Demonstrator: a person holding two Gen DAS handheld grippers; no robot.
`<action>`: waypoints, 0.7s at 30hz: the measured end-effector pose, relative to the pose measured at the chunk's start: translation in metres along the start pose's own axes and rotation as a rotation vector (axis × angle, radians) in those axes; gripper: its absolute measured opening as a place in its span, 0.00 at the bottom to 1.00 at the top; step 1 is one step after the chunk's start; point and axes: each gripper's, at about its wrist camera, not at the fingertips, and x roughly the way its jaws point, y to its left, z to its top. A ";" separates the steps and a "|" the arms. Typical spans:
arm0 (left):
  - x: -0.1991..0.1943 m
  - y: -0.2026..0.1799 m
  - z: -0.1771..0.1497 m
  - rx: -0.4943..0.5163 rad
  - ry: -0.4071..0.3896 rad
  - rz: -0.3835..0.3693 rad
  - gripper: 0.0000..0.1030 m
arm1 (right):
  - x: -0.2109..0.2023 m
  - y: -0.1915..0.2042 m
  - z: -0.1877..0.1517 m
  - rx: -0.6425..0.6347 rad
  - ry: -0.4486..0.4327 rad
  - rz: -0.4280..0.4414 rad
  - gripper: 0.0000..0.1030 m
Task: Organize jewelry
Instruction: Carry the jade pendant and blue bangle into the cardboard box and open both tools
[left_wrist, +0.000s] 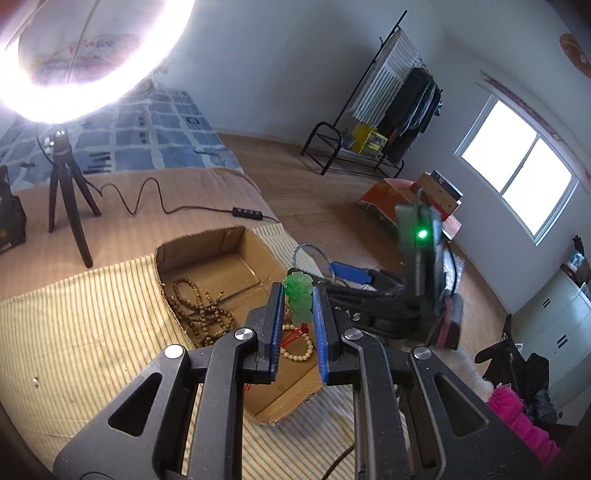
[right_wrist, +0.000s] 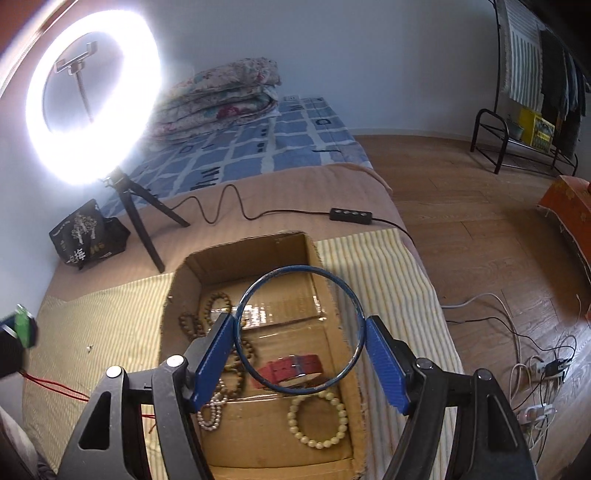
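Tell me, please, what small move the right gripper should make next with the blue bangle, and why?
Probably lower it a little and open the jaws. The right gripper holds the blue bangle across its width, above the cardboard box, where a red strap and bead bracelets already lie. Released here, it should land inside.

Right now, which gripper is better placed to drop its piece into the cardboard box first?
Probably the right gripper: its blue bangle sits over the cardboard box, above the red strap. The left gripper holds the green pendant nearer the box's edge.
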 end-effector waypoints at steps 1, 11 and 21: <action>0.005 0.002 -0.002 -0.003 0.006 0.004 0.13 | 0.002 -0.003 0.000 0.005 0.004 0.000 0.71; 0.046 0.017 -0.031 -0.030 0.099 0.037 0.14 | 0.029 -0.001 0.002 -0.002 0.048 0.001 0.71; 0.055 0.021 -0.039 -0.032 0.150 0.044 0.25 | 0.034 0.007 0.003 -0.002 0.041 -0.011 0.89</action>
